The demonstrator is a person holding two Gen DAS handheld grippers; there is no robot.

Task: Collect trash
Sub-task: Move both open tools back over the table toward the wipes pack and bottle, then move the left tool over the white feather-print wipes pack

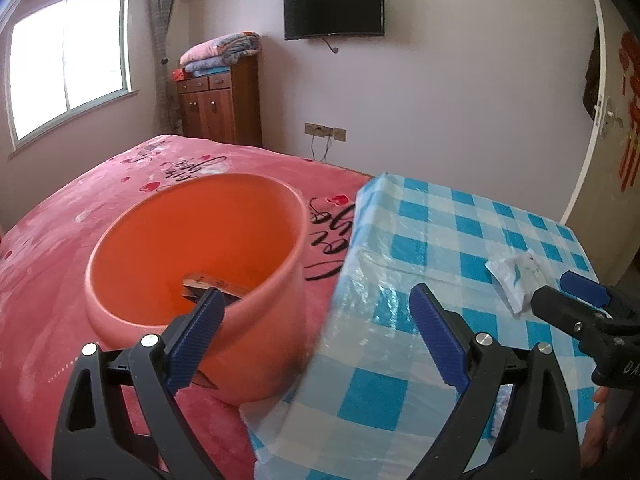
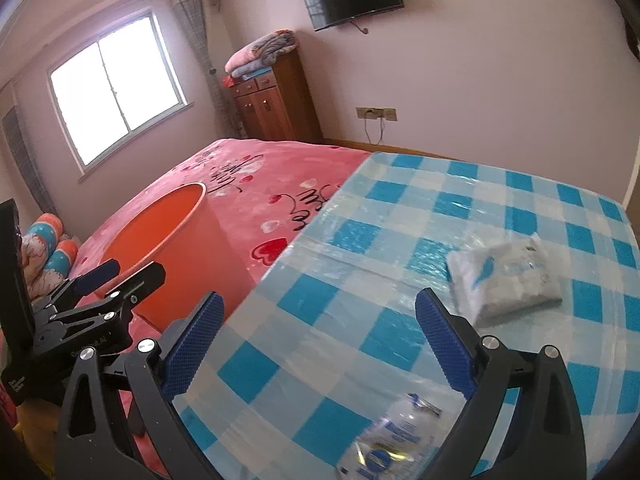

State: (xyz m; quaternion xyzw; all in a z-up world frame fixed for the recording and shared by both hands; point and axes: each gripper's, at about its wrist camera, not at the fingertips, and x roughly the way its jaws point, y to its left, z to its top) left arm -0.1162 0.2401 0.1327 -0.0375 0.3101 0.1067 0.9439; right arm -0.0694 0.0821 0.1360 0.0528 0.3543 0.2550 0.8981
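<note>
An orange bin [image 1: 196,264] stands on the pink bedspread, tight against the left edge of the blue-checked table [image 1: 448,240]. A brownish wrapper [image 1: 208,286] lies inside it. My left gripper [image 1: 316,300] is open and empty, straddling the bin's near rim and the table's corner. On the table lies a white packet [image 2: 504,276], ahead and right of my right gripper [image 2: 320,304], which is open and empty above the cloth. A crushed clear bottle with a blue label [image 2: 392,440] lies under the right gripper's fingers. The left wrist view shows the right gripper [image 1: 550,286] just short of the white packet [image 1: 516,276].
The pink bed [image 1: 80,220] fills the left side, with rolled pillows [image 2: 48,248] at its far left. A wooden cabinet [image 1: 220,100] with folded blankets stands against the back wall under a wall television [image 1: 334,6]. A door [image 1: 608,120] is at the right. The left gripper [image 2: 138,268] shows beside the orange bin [image 2: 160,248].
</note>
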